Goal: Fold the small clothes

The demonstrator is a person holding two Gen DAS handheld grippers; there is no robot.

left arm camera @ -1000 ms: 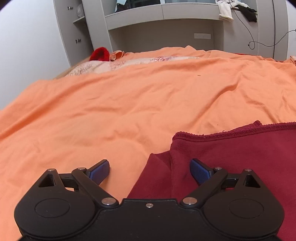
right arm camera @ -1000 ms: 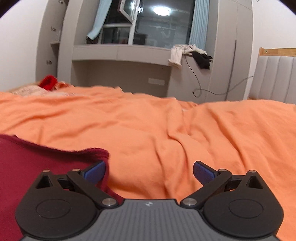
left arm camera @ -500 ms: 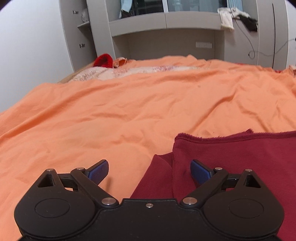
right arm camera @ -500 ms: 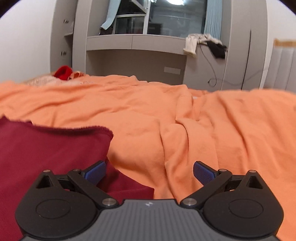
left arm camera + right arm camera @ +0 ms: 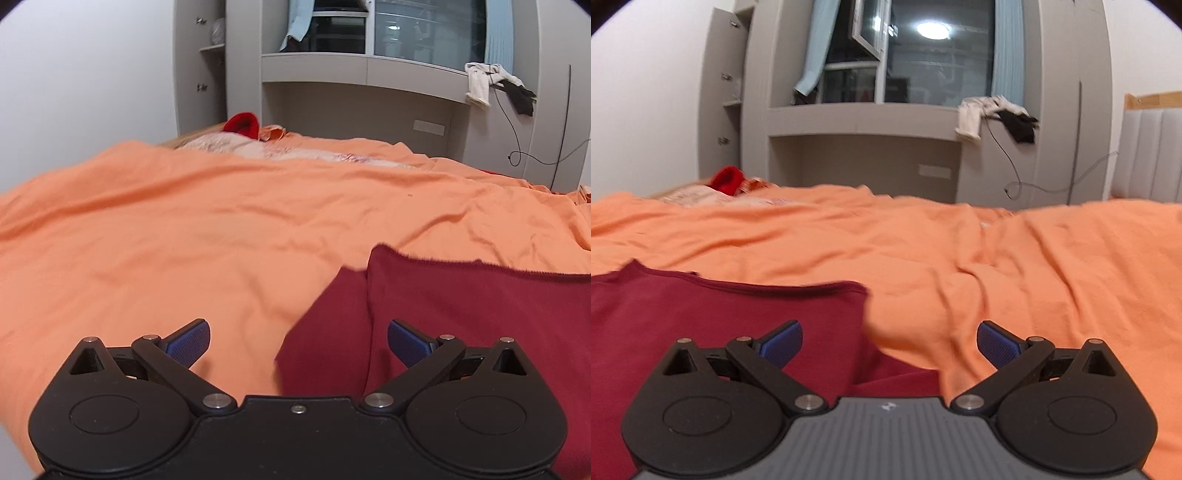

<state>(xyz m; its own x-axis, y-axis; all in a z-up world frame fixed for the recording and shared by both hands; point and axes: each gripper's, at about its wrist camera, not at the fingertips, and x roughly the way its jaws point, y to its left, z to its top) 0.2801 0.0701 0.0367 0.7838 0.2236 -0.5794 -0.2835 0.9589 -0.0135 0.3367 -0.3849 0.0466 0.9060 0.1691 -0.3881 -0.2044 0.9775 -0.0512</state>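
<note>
The left gripper (image 5: 298,341) is held level with its jaws spread wide, nothing gripped. The right gripper (image 5: 889,341) is likewise held level, jaws parted, empty.

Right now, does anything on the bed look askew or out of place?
The dark red garment lies folded, but a lower layer sticks out past the top one at both sides, so the edges don't line up. Both the left gripper and right gripper are open, holding nothing.
</note>
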